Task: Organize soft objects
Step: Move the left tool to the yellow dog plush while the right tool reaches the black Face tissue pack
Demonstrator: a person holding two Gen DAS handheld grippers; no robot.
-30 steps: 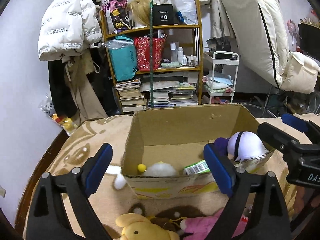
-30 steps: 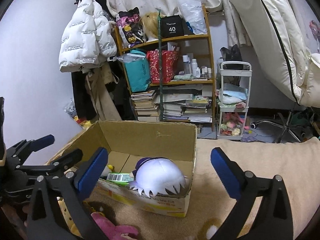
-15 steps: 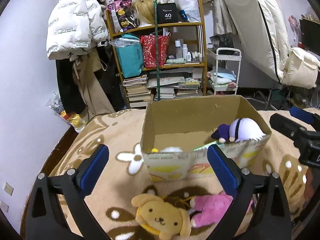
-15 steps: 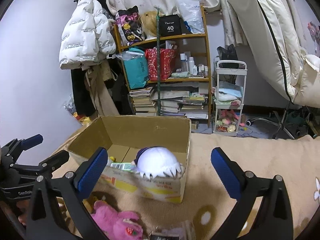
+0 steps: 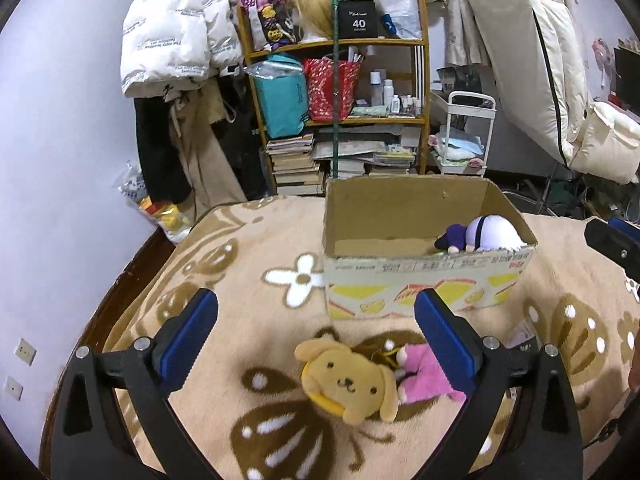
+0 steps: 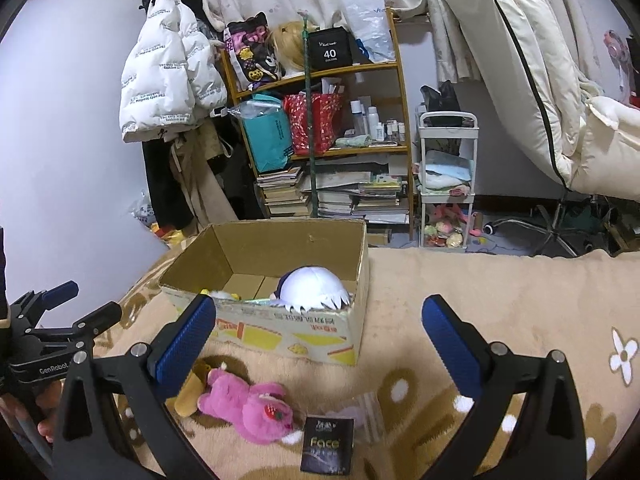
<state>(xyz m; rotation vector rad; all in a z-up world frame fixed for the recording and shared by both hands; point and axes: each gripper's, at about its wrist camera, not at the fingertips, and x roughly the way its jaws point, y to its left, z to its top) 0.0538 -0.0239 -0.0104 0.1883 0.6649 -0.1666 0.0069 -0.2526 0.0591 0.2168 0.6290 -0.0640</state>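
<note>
Left tool (image 5: 316, 322) wide, empty, above yellow dog plush (image 5: 347, 385) lying face-up on blanket (image 5: 248, 240). Pink plush (image 5: 424, 376) touching its right side. Right tool (image 6: 319, 332) wide, empty, over pink plush and black packet (image 6: 327, 445). Cardboard box (image 5: 424, 284) beyond, white-and-purple plush (image 5: 486, 235) inside at right end.

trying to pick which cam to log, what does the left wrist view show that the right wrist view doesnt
Only the left wrist view shows the yellow dog plush's face. Only the right wrist view shows the black "Face" packet on the blanket and the small yellow and white items in the box's left corner. Both share the cardboard box holding the white-and-purple plush, the pink plush in front of it, and open, empty jaws on each gripper.
</note>
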